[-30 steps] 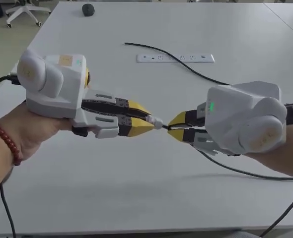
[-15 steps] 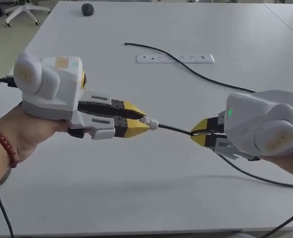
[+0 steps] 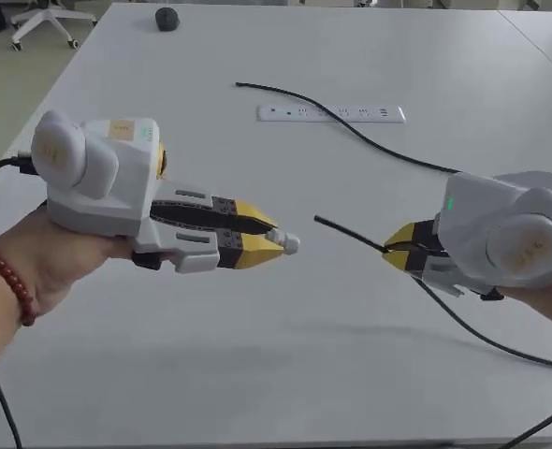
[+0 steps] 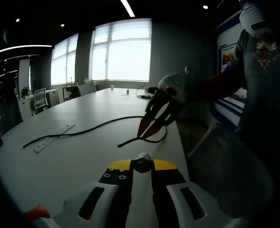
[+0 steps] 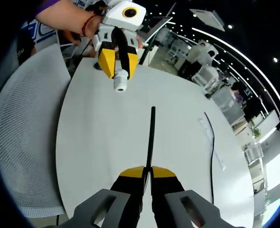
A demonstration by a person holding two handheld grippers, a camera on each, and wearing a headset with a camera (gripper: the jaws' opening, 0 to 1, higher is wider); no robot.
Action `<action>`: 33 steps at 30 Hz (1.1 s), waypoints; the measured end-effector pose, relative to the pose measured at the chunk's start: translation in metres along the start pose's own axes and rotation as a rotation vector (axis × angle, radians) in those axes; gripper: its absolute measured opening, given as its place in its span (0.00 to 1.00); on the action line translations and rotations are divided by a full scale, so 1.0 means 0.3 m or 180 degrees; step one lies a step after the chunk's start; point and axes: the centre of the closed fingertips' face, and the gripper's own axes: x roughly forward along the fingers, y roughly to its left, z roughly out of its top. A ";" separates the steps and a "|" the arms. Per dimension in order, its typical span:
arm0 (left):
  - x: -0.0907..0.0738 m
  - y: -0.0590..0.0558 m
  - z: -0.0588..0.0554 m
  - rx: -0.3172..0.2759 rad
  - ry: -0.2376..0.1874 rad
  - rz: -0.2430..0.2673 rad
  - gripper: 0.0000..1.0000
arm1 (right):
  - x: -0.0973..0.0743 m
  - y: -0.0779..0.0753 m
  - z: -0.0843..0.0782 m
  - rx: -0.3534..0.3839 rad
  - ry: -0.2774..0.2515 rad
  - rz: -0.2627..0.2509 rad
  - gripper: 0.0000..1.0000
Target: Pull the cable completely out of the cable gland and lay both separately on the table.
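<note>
Above the table (image 3: pixel 257 355), the black cable (image 3: pixel 346 234) ends clear of the white cable gland (image 3: pixel 290 244). The left gripper (image 3: pixel 278 239) pinches the gland and the right gripper (image 3: pixel 394 254) clamps the cable.

Head view looking down onto left claw (image 3: pixel 283 241), right claw (image 3: pixel 395 254) and desk (image 3: pixel 257 365), each claw view facing the other claw, near.

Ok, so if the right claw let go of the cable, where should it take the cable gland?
Probably the white end of the cable gland that juts beyond the yellow tips of the left claw. Come from the front, where the right claw is, closing across its round body; the rest sits clamped between those tips.
</note>
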 end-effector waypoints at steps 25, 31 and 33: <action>0.064 0.056 -0.057 -0.0033 0.0047 0.0039 0.15 | 0.373 -0.368 -0.135 0.0994 0.0394 -0.0168 0.00; 0.062 0.065 -0.083 -0.0029 0.0115 0.0042 0.15 | 0.453 -0.388 -0.175 0.1153 0.0566 -0.0123 0.00; 0.060 0.067 -0.091 -0.0024 0.0140 0.0042 0.15 | 0.471 -0.380 -0.183 0.1210 0.0605 -0.0088 0.00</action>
